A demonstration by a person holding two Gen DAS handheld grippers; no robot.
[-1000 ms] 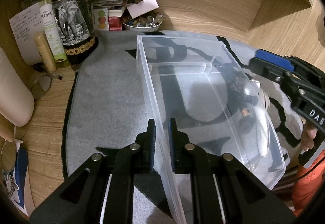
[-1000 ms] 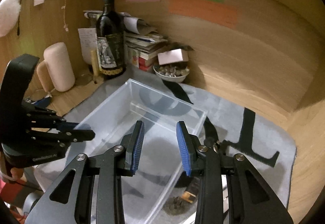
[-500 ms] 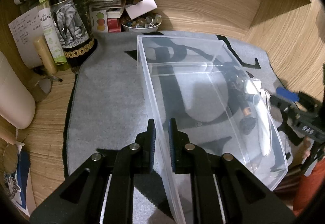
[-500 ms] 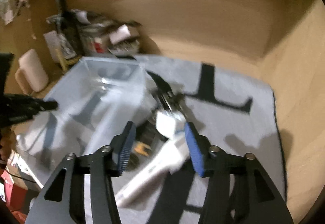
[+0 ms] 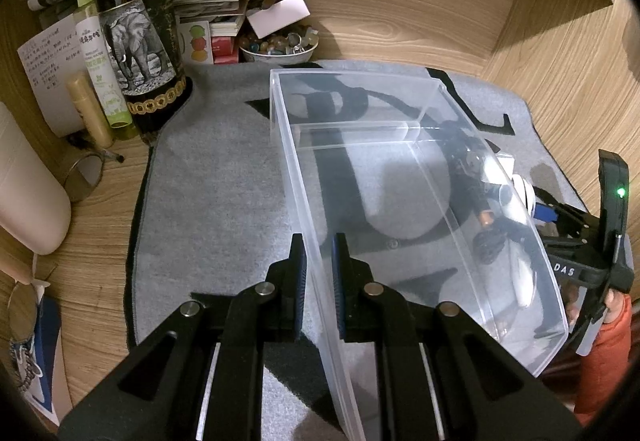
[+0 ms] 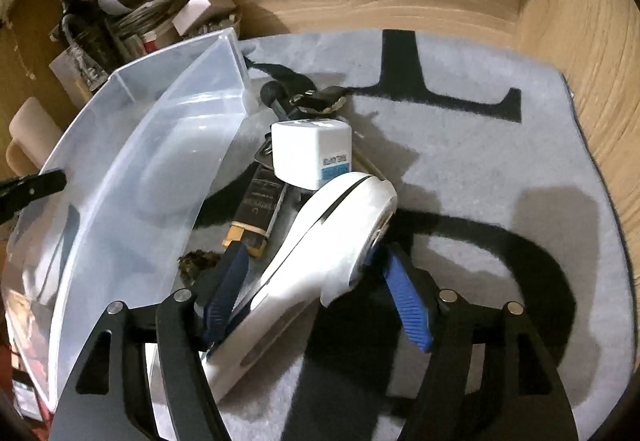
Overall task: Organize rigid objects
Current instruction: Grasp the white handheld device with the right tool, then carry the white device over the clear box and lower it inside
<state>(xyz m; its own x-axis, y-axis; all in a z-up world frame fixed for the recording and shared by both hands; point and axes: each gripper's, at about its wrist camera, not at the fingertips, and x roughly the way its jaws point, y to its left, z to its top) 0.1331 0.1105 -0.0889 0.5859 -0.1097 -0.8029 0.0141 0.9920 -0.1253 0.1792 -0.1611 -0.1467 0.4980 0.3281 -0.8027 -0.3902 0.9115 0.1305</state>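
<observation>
Beside clear bin [image 6: 132,169], right gripper [image 6: 316,281] jaws opening around white device [image 6: 320,241].

Clutter [image 6: 312,161] on mat [image 6: 500,169], right of bin [image 6: 160,129]

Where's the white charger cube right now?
In the right wrist view, the white charger cube sits on the grey mat, just outside the clear bin, above the white handheld device.
</observation>
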